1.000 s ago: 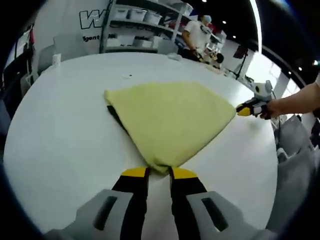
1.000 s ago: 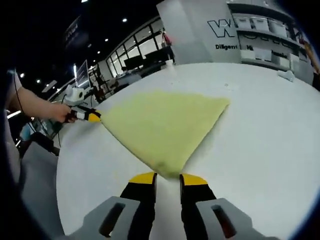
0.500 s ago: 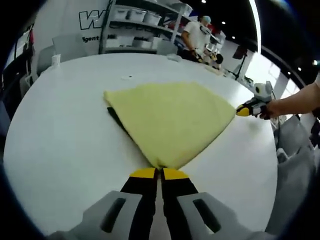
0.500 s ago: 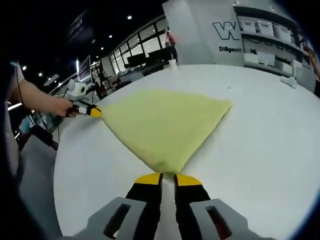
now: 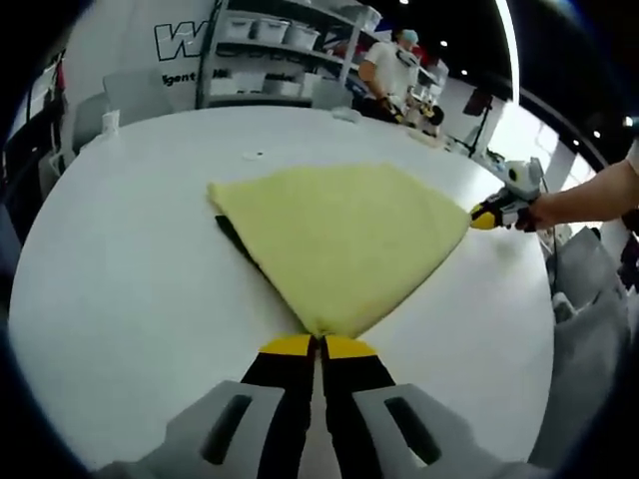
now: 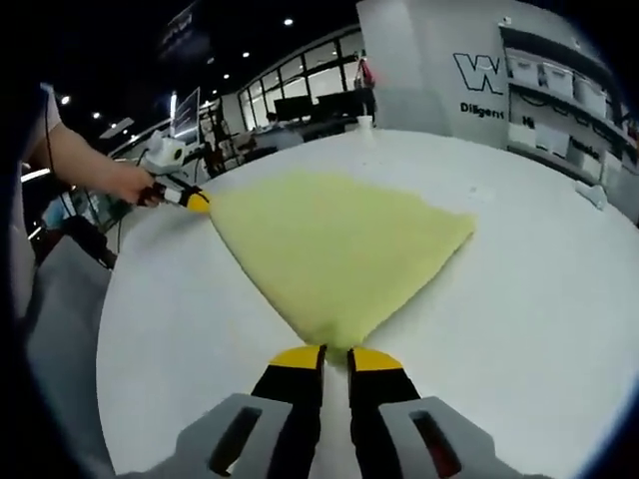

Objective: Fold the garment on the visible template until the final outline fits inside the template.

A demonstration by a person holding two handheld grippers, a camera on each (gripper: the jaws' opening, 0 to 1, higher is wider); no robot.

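Yellow cloth [image 5: 339,239] lying on white table [image 5: 120,269]; left gripper [image 5: 318,344] and right gripper [image 6: 335,356] both clenching corners. Judging fold starting; next: lifting both corners evenly across.

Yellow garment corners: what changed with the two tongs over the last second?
Both tongs closed: the left tongs and right tongs stood open around a corner of the yellow garment each, and now pinch those corners shut. The garment lies as before on the white table, not yet lifted.
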